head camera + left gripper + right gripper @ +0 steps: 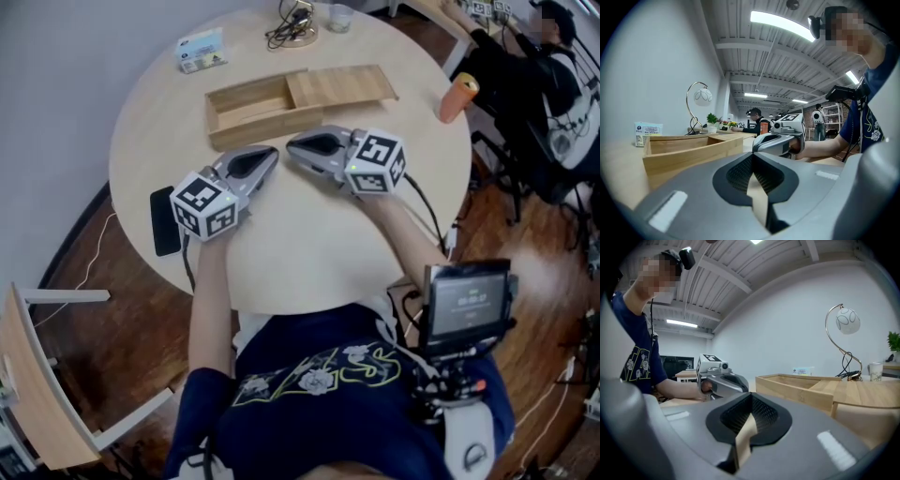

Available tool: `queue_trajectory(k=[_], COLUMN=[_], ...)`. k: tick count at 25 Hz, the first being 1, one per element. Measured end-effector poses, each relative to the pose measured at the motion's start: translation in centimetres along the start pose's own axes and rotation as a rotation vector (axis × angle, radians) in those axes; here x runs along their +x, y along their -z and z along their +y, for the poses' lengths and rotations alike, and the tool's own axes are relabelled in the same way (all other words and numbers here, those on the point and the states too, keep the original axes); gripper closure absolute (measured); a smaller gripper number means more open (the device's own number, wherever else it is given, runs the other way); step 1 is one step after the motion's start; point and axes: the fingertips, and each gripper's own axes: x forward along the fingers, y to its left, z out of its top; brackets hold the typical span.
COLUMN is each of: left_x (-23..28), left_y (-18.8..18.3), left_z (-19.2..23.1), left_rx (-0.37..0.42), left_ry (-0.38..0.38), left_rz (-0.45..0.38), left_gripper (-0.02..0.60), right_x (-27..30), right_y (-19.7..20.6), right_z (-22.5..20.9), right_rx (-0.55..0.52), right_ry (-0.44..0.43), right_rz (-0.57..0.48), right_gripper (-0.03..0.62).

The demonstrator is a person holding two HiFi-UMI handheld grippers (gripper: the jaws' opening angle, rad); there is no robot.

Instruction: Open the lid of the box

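Fingers (251,165) together on left gripper (274,150) and right gripper (291,143) (both empty), beside near edge of box (258,130).

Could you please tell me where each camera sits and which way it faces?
Head view: on the head, steeply down at table, box, lid; shows forearms, left gripper, right gripper.
Left gripper view: on the left gripper, low, facing the right gripper and forearm; box at left; own jaws shut.
Right gripper view: on the right gripper, facing the left gripper and forearm; box at right; own jaws shut.
Shared: all three show the box.
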Motion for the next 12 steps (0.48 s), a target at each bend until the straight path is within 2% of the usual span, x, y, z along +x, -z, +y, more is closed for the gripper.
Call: queue_trajectory(k=[12], left_x=[-0.04], left_y=[-0.09], left_z=[0.11], left_rx=[-0.002], left_ry=[-0.003], left_rz=[-0.004], left_gripper=[0.58], right_x=[0.08], right_y=[-0.06], right_z=[0.09], right_rx=[-0.002], right_ry=[-0.006], right_rz=[0.004], right_gripper=[0.592])
